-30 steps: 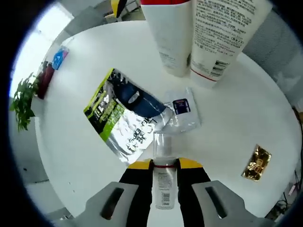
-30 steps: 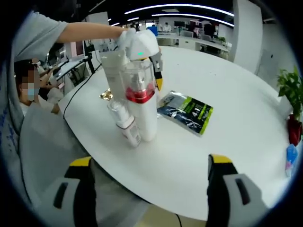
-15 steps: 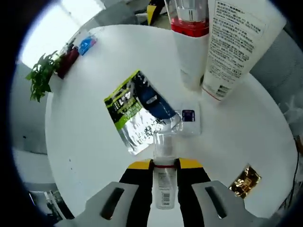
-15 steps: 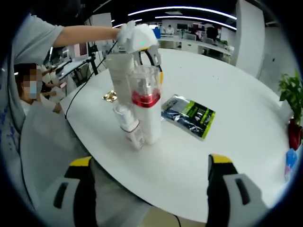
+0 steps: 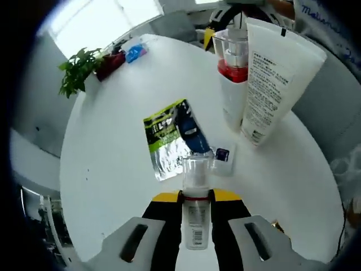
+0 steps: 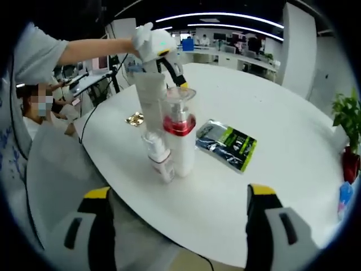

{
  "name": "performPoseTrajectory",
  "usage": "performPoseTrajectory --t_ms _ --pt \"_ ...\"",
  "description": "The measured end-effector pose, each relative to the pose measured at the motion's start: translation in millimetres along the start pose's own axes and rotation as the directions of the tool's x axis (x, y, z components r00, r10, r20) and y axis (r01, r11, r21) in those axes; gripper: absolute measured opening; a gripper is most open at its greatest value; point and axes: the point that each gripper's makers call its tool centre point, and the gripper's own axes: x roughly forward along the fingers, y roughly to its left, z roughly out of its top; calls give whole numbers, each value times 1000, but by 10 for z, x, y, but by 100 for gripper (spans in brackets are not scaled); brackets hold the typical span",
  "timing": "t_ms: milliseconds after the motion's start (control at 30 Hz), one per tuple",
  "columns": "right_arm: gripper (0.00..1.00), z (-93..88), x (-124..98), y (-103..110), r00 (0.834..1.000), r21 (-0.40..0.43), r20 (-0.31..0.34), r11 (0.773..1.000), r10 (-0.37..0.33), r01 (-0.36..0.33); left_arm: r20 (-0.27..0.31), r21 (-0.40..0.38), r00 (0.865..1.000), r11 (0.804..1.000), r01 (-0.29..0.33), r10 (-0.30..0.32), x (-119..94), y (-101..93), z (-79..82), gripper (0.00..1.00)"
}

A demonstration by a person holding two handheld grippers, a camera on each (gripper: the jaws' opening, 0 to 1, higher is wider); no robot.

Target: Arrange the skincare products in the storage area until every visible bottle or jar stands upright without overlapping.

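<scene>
My left gripper (image 5: 196, 199) is shut on a small bottle (image 5: 196, 172) with a clear cap and red ring, held above the white round table (image 5: 113, 186). Ahead stand a tall white bottle with a red collar (image 5: 231, 90) and a white tube (image 5: 271, 79), side by side. In the right gripper view the tall bottle (image 6: 179, 135) and tube (image 6: 149, 93) stand upright, with another small bottle (image 6: 158, 155) standing against them. The left gripper (image 6: 169, 56) hangs above and behind them in a person's gloved hand. My right gripper (image 6: 180, 226) is open, off the table's near edge.
A green, black and silver sachet (image 5: 172, 138) (image 6: 228, 144) lies flat mid-table beside a small clear sachet (image 5: 221, 155). A gold packet (image 6: 134, 118) lies behind the bottles. A potted plant (image 5: 79, 70) and a blue item (image 5: 134, 52) sit at the far edge. People sit beyond the table.
The left gripper has lifted and pulled back with the small bottle, so more of the table shows. The right gripper has barely moved.
</scene>
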Motion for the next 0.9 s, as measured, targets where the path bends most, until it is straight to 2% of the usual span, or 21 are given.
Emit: performPoseTrajectory --t_ms 200,700,900 --pt "98 51 -29 64 1000 -18 14 1000 3 -3 46 -78 998 996 -48 52 -148 -25 64 15" --pt "100 103 -59 163 1000 -46 19 999 16 -15 81 -191 986 973 -126 144 -366 -185 115 15" --pt "100 137 -64 163 1000 -51 23 999 15 -13 71 -222 981 962 -159 179 -420 -233 79 15"
